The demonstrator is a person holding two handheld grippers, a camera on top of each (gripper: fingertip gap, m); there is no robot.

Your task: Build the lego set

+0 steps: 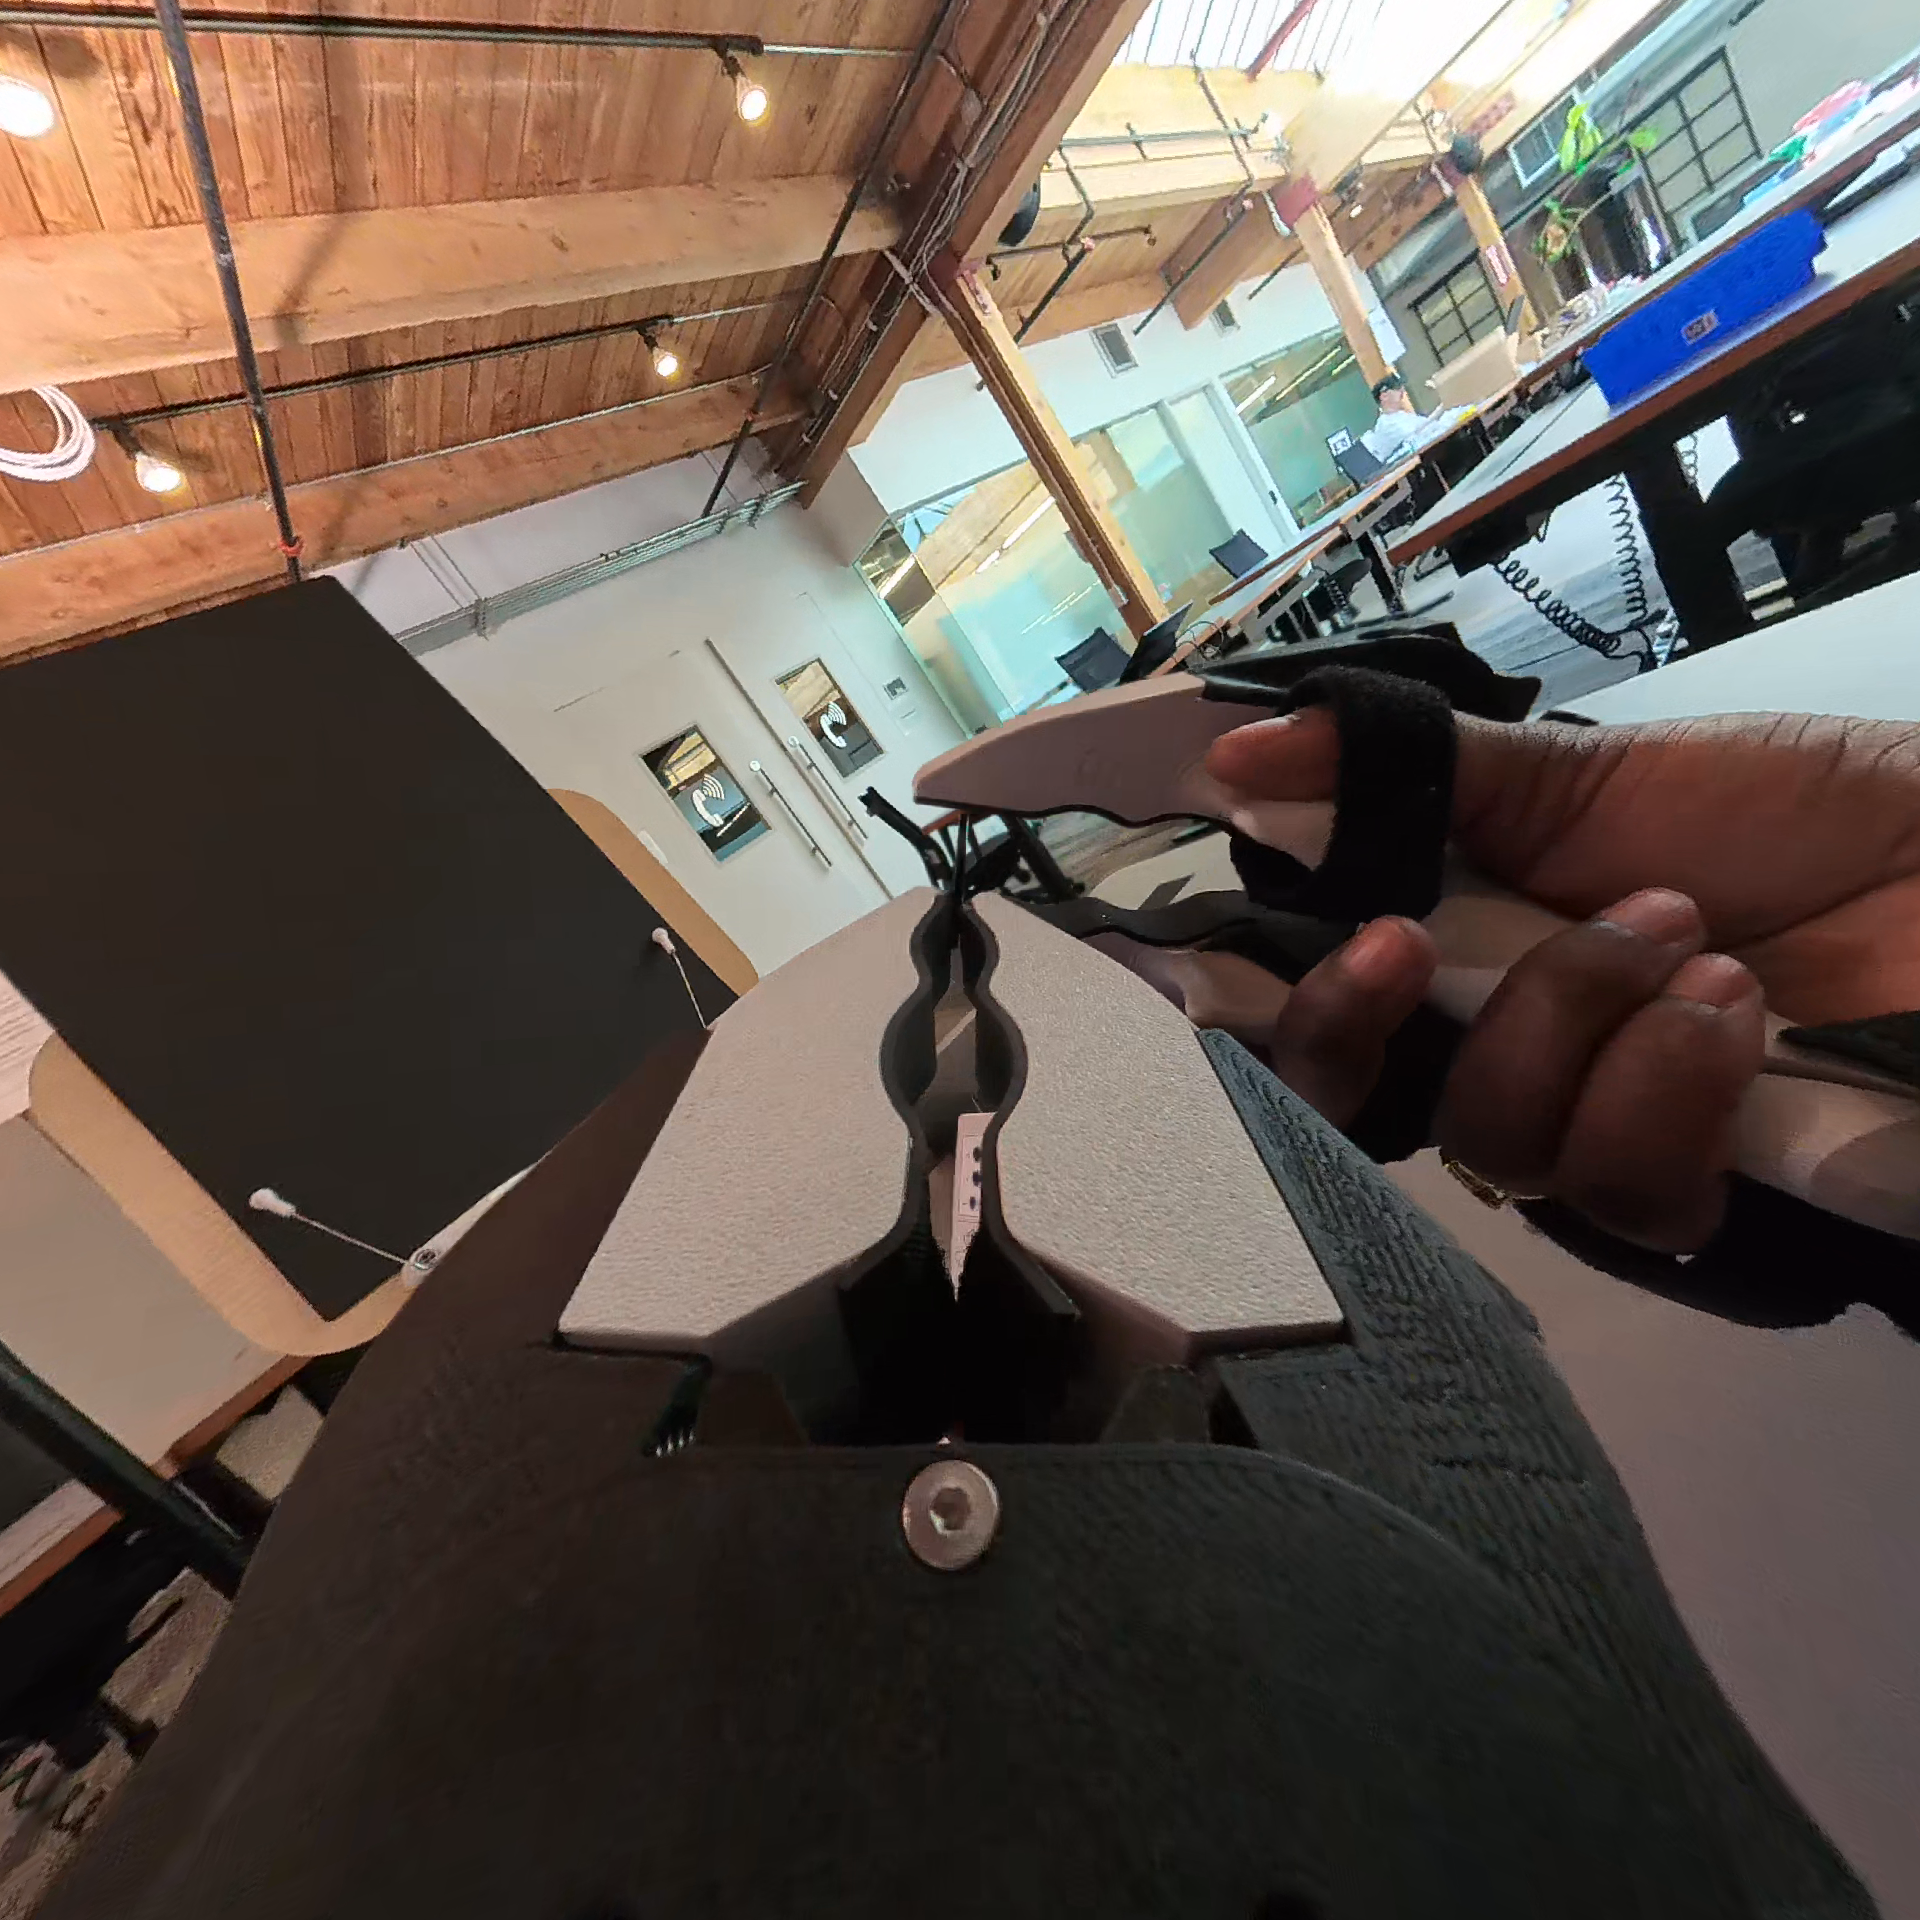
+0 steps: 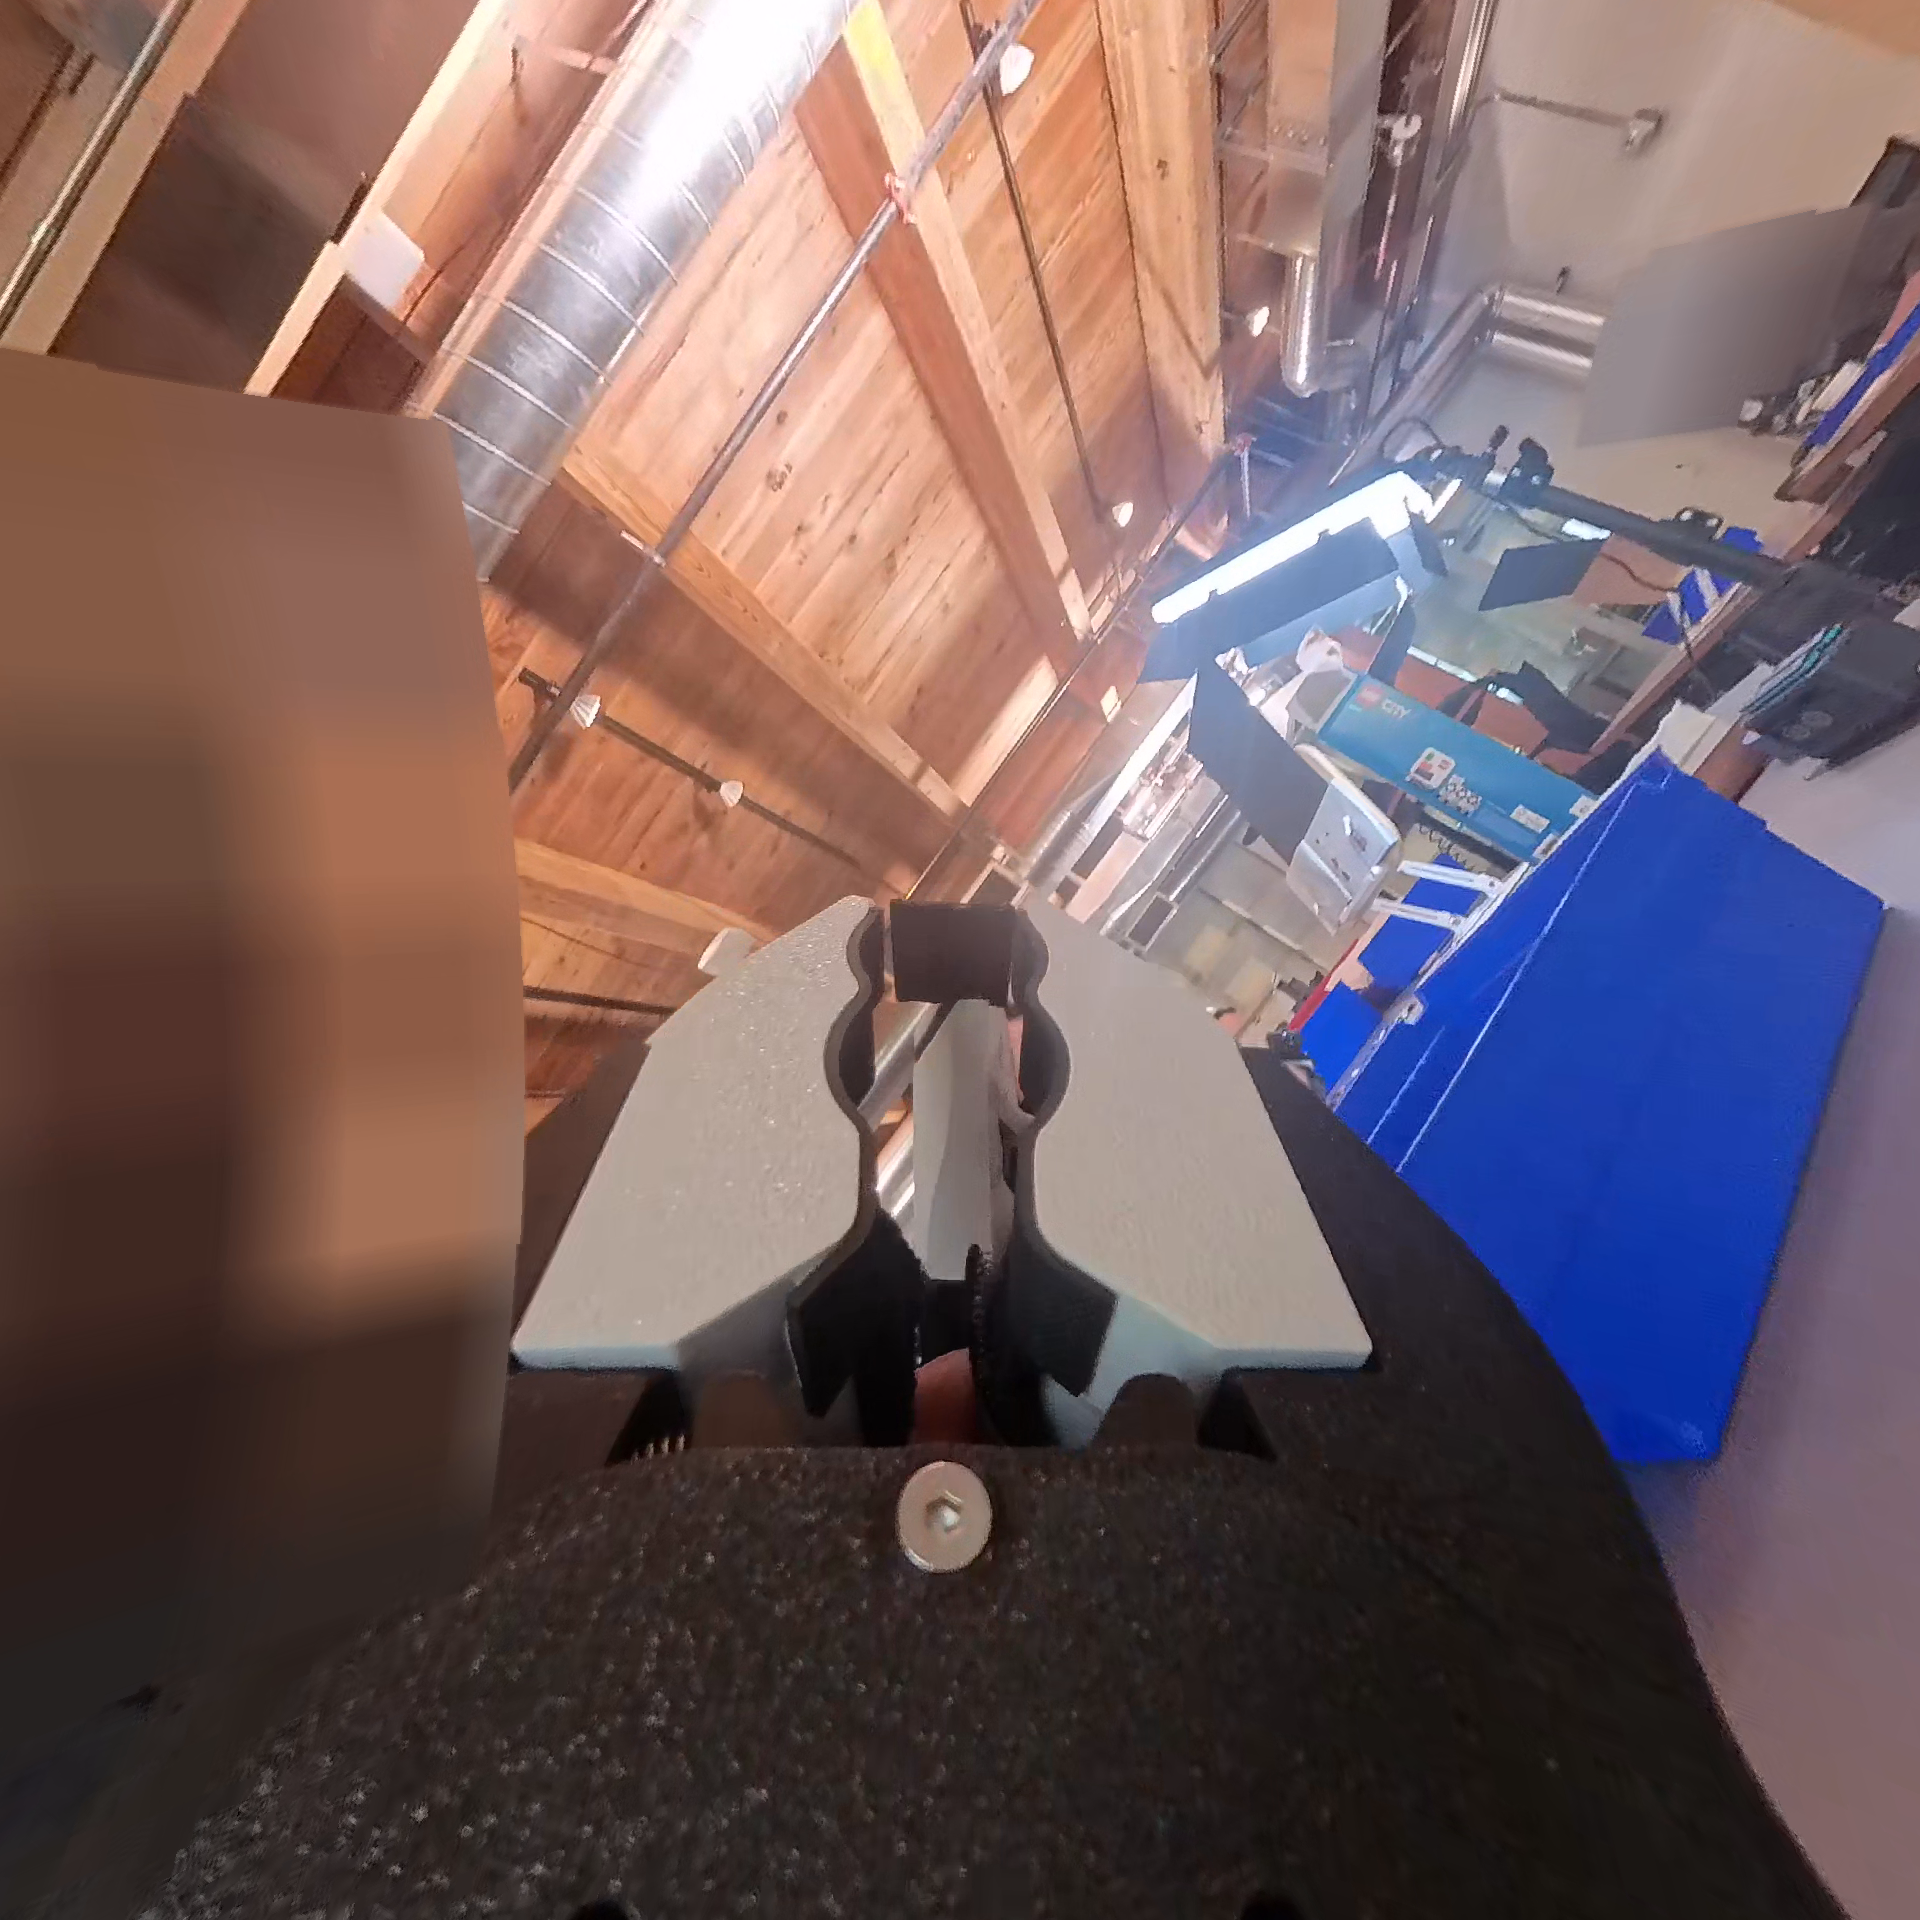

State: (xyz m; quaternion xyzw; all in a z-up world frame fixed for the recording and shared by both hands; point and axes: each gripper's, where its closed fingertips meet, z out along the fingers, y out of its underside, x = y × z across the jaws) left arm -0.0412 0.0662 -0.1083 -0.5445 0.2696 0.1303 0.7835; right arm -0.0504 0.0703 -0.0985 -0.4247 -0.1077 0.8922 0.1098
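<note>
Black brick [image 2: 951,964] sits clamped at the right tool's [image 2: 951,951] tips, while the left tool [image 1: 961,920] is pressed together, both raised toward the ceiling.

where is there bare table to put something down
Bare grey tabletop lies right of the right gripper, bordered by the blue bin. Past the bin it is crowded with boxes and stands. Both cameras tilt upward, so other table area is unseen.
</note>
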